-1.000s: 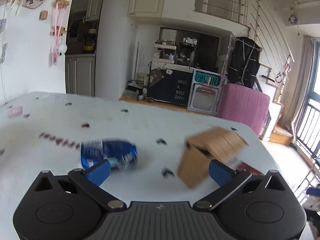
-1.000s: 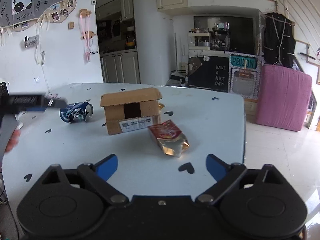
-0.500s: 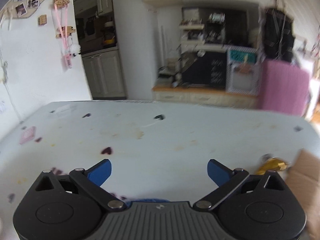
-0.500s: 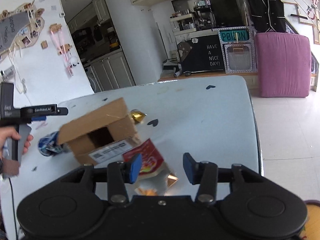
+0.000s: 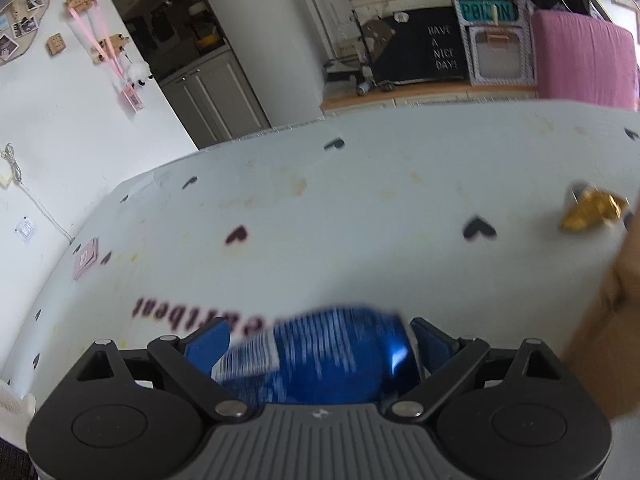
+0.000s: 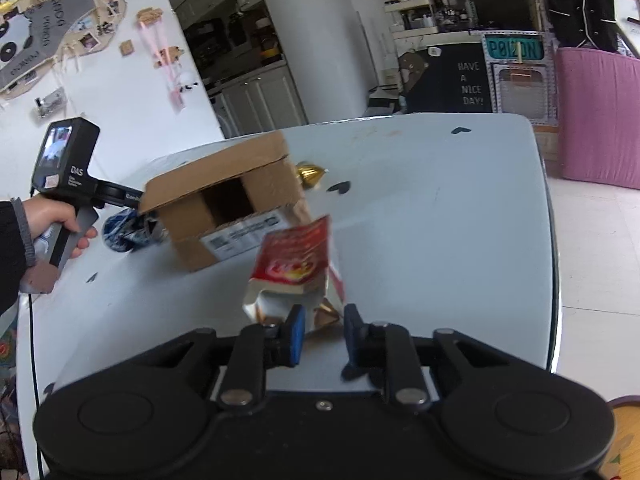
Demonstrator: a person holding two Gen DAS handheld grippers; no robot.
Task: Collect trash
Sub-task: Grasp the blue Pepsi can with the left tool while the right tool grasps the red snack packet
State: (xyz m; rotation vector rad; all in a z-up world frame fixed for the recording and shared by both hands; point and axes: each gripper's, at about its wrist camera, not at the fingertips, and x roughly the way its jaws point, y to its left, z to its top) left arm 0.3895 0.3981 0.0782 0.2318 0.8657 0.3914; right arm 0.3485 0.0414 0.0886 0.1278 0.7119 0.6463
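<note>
A crushed blue can [image 5: 312, 364] lies on its side on the white table [image 5: 360, 208], between the blue pads of my left gripper [image 5: 320, 336]. Its jaws are closing around the can, and I see no firm press. The right wrist view shows that can [image 6: 124, 230] behind the open cardboard box [image 6: 224, 184]. My right gripper [image 6: 322, 332] is shut on the foil end of a red snack bag [image 6: 298, 256], which tilts up off the table. A gold wrapper [image 5: 588, 210] lies past the box.
The cardboard box [image 5: 608, 320] stands close to the right of the left gripper. A person's hand [image 6: 52, 220] holds the left gripper's handle. A pink card [image 5: 86, 258] lies near the table's left edge. The table's right edge [image 6: 554, 240] drops to the floor.
The right jaws closed on the snack bag, and its far end tipped up. The left gripper swung toward the blue can, which now sits between its fingers.
</note>
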